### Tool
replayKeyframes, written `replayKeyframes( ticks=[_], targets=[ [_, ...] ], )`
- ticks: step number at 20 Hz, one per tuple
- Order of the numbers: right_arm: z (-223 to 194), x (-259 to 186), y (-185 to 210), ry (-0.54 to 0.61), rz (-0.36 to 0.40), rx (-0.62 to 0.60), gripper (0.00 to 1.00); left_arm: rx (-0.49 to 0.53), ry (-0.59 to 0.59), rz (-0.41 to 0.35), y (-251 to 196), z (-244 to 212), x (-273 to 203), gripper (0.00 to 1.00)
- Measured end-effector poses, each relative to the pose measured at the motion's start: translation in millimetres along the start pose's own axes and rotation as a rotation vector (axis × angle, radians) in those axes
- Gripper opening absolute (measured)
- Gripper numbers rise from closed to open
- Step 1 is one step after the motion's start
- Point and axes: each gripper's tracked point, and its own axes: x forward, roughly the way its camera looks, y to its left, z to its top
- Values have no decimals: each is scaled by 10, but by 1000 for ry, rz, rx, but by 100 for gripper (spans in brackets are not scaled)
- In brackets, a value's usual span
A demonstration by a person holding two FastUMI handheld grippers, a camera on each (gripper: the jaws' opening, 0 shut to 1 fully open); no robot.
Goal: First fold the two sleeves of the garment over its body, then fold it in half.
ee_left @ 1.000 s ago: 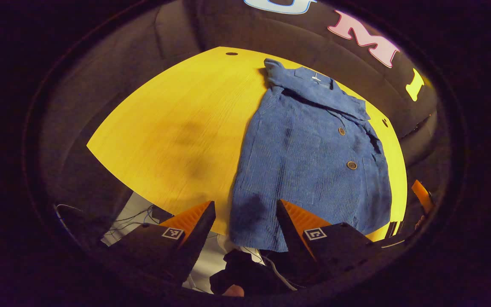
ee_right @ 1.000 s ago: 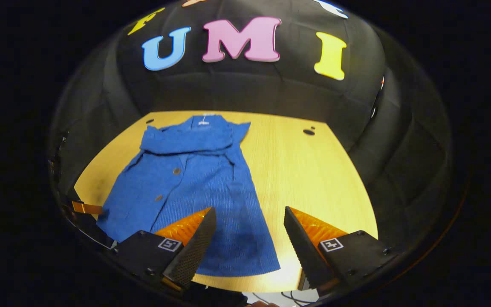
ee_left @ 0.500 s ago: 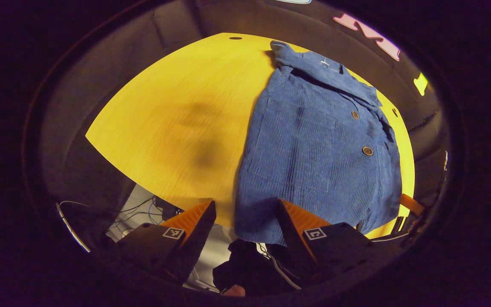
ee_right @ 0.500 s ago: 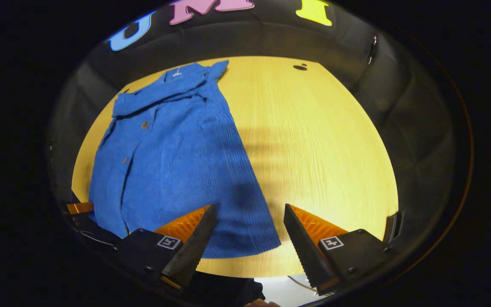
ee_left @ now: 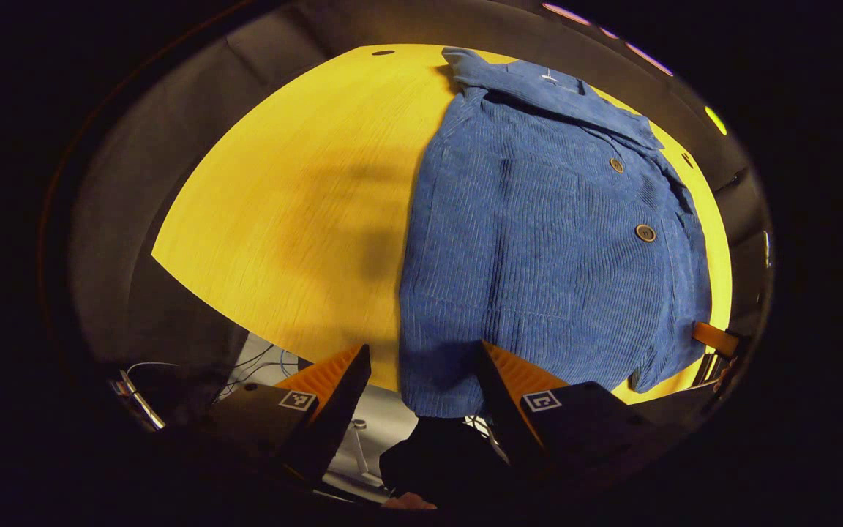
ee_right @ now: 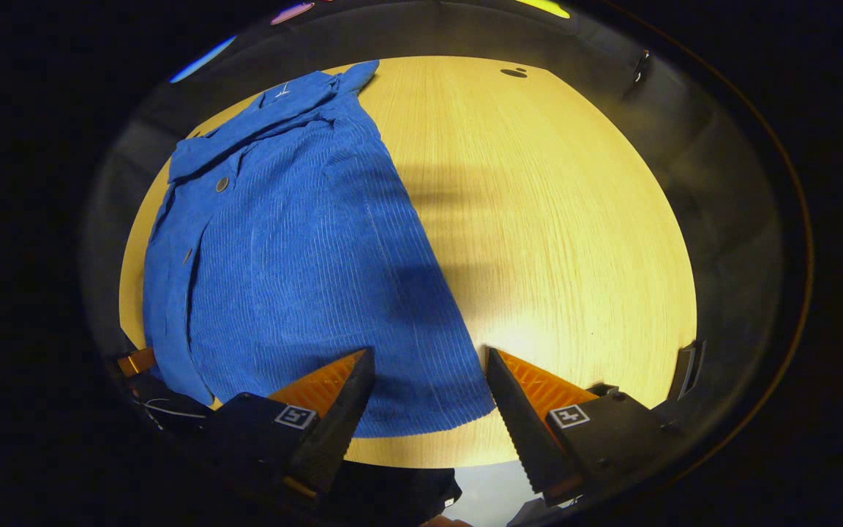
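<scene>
A blue corduroy jacket [ee_left: 538, 241] with brown buttons lies flat on the yellow wooden table [ee_left: 282, 219], its collar at the far end. No sleeve sticks out past its sides. My left gripper [ee_left: 421, 350] stands open over the hem's near left corner, which overhangs the table edge. In the right gripper view the jacket [ee_right: 297, 256] covers the left half of the table [ee_right: 553, 219]. My right gripper [ee_right: 429, 355] is open above the hem's near right corner. Each view catches the other gripper at the hem's far end: the right gripper [ee_left: 710, 338] and the left gripper [ee_right: 136, 361].
The tabletop has small round holes near its far edge [ee_left: 383, 53] [ee_right: 515, 72]. Cables and a pale floor [ee_left: 260, 359] show below the near table edge. Dark cloth wall surrounds the table. Bare wood lies on either side of the jacket.
Both grippers have tipped down and come closer to the jacket's near hem, so the garment looks larger. Both have stayed open. The jacket has not moved.
</scene>
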Motion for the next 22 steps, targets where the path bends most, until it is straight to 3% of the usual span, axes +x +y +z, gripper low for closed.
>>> replayKeyframes(
  ticks=[6, 7, 8, 9, 10, 11, 13, 14, 16, 18, 19, 20, 22],
  targets=[
    [-19, 6, 0, 19, -4, 0, 100, -6, 36, -3, -14, 32, -10, 85],
    [-20, 7, 5, 13, -3, 0, 89, 1, 44, -2, -13, 25, -11, 85],
    [-12, 5, 11, 6, -4, 0, 100, 3, 49, -2, -6, 12, -3, 85],
    [-24, 12, 6, 6, -5, 2, 87, -3, 67, -4, -6, 17, -3, 85],
    [-22, 25, 12, 11, -7, 16, 99, -4, 82, -7, -29, 45, -13, 84],
    [-26, 2, 31, 19, -7, 22, 91, 2, 94, -12, -82, 47, -20, 82],
    [-28, -1, 48, 39, -8, 19, 85, 31, 88, -23, -163, 62, -24, 53],
    [-27, 53, 85, 40, 9, 22, 94, 59, 80, -29, -190, 53, -2, 39],
    [-14, 18, 147, 23, 3, 22, 38, 108, 63, -22, -224, 48, 16, 16],
    [-21, -34, 243, 15, 25, 7, 32, 130, 62, -50, -248, 48, -7, 8],
    [-5, 18, 255, -10, 16, 25, 6, 100, 70, -75, -271, 27, -10, 8],
    [-32, 19, 242, 15, 13, -3, 6, 81, 73, -108, -291, 19, -14, 0],
    [-45, -29, 325, 10, 50, 20, 6, 56, 79, -152, -272, 10, -31, 0]
  ],
)
